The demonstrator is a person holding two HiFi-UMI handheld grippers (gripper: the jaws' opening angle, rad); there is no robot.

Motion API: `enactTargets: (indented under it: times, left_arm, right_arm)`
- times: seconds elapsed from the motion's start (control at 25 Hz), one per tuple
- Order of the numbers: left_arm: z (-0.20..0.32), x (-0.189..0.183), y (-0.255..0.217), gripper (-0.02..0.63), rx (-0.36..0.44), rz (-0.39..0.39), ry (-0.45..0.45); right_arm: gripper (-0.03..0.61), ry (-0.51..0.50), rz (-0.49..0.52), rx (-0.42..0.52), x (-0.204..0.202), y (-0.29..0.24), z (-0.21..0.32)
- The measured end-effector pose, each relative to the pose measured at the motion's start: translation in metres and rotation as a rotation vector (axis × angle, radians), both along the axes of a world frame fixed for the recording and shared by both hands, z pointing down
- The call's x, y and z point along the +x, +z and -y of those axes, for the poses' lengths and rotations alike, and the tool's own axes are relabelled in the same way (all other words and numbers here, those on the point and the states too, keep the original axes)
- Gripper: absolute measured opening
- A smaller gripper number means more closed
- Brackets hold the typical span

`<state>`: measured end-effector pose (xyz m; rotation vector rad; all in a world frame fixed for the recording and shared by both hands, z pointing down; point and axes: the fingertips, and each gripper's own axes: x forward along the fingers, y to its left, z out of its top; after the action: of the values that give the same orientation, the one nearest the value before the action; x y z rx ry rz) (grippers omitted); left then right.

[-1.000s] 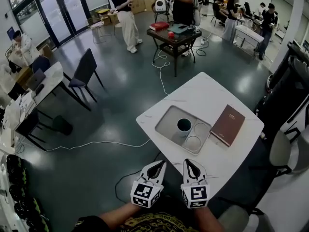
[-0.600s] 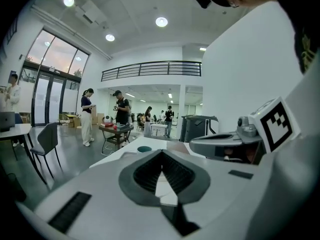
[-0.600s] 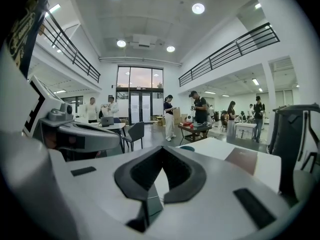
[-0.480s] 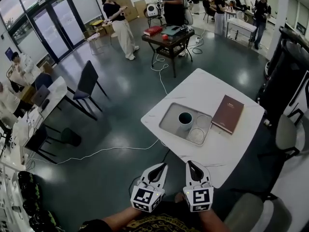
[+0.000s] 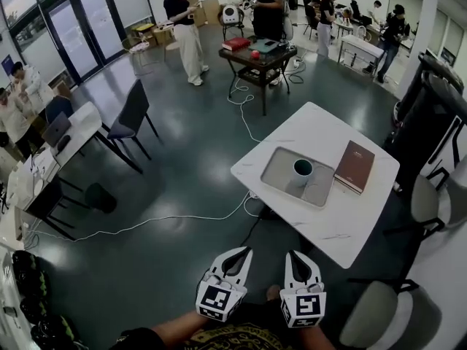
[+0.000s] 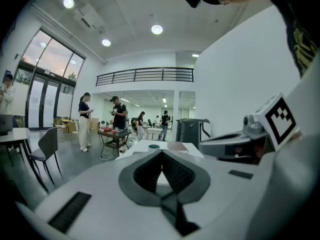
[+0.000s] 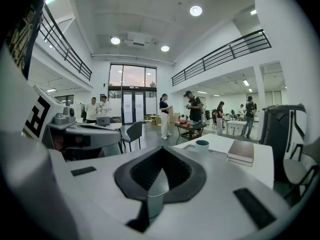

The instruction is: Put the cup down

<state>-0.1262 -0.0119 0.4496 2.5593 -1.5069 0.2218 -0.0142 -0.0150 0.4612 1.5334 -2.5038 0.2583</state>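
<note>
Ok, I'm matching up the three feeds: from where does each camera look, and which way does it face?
Head view: on the person's head, facing steeply down at floor and table; forearms, left gripper and right gripper show at the bottom.
Left gripper view: on the left gripper, along its shut fingers toward the table; the right gripper shows at right.
Right gripper view: on the right gripper, along its shut fingers toward the table; the left gripper shows at left.
Shared: all three show the cup.

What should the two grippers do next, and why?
Probably just lower both to rest: the cup already stands upright on the tray on the white table, and the left gripper and right gripper are both shut and empty, so nothing seems left to put down.
</note>
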Motion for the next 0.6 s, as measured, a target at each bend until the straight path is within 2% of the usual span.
enactTargets:
  times: [0.16, 0.36, 0.6]
  left_arm:
    - [-0.026, -0.042, 0.011, 0.011, -0.022, -0.014, 0.021]
    - [-0.053, -0.077, 0.023, 0.011, -0.052, -0.04, 0.038]
    - [-0.067, -0.084, 0.03, 0.011, -0.064, -0.063, 0.036]
  right_arm:
    - [0.006, 0.027, -0.008, -0.016, -0.039, 0.002, -0.032]
    - [0.006, 0.04, -0.02, -0.05, -0.071, 0.009, -0.067]
    - [0.006, 0.014, -0.03, -0.087, -0.082, 0.024, -0.087]
